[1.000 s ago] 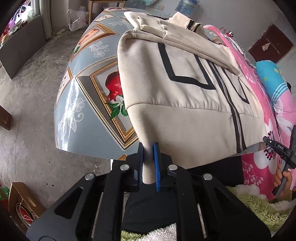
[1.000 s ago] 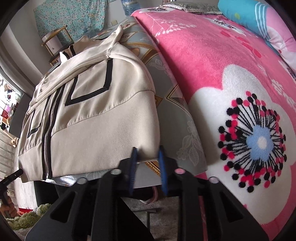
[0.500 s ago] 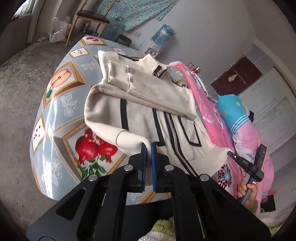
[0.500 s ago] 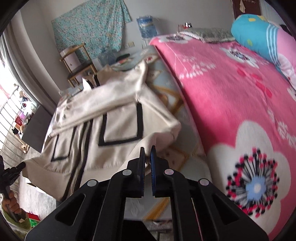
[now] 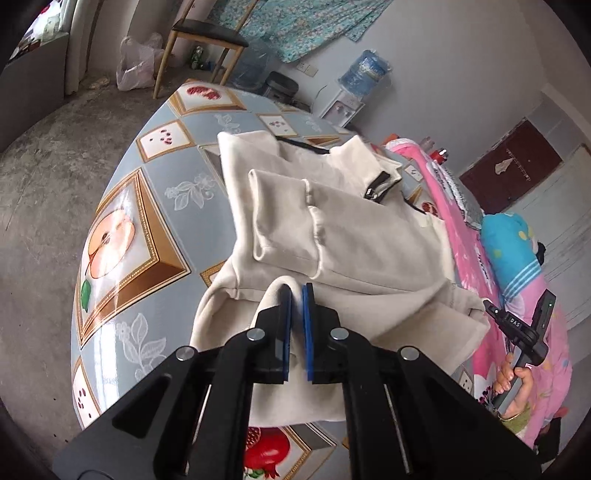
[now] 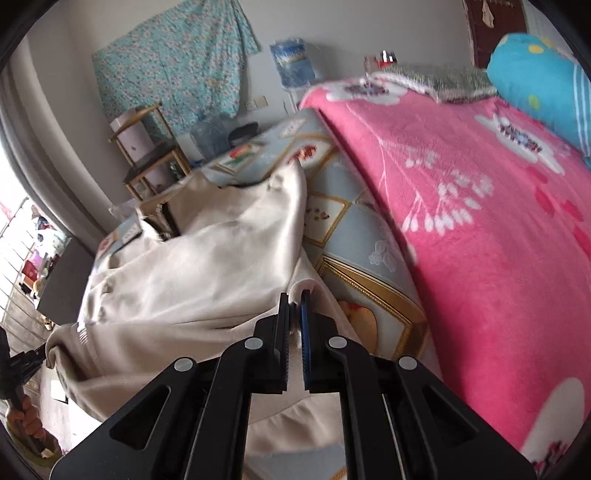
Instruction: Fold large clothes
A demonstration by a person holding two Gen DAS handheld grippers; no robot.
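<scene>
jacket: cream zip jacket (image 5: 343, 236) lying on the table, hem half lifted and doubled toward the collar; from my left wrist it fills centre to 3 o'clock, from my right wrist (image 6: 192, 273) it runs centre to 9 o'clock.
left gripper: my left gripper (image 5: 296, 291) is pinched narrow on a hem corner, cloth looped over the tips at 12 o'clock of the fingers.
right gripper: my right gripper (image 6: 294, 301) is clamped narrow on the other hem corner, ribbed edge between the pads.
left view only: folded sleeve cuffs on top of the jacket, black collar trim with zipper pull (image 5: 371, 192), the right hand (image 5: 515, 384) holding its handle at 4 o'clock, dark door (image 5: 513, 162) at 2 o'clock.
right view only: most of the pink flowered blanket (image 6: 480, 229) from 1 to 5 o'clock, railing and window light at 9 o'clock, the left hand (image 6: 26, 424) low at 8 o'clock.
counts: 1 jacket, 2 grippers, 2 hands, 1 wooden chair (image 5: 201, 35), 1 water jug (image 5: 364, 72), 1 blue pillow (image 5: 513, 251), 1 white plastic bag (image 5: 135, 62).
surface: table with a glossy grey-blue fruit-print cover (image 5: 122, 221), gold-framed apple and pomegranate panels; pink blanket just beside it at 3 o'clock.
room: bare concrete floor (image 5: 44, 155) at 9 to 10 o'clock, grey wall, teal floral cloth (image 6: 173, 62) hung at 11 o'clock in the right view.
</scene>
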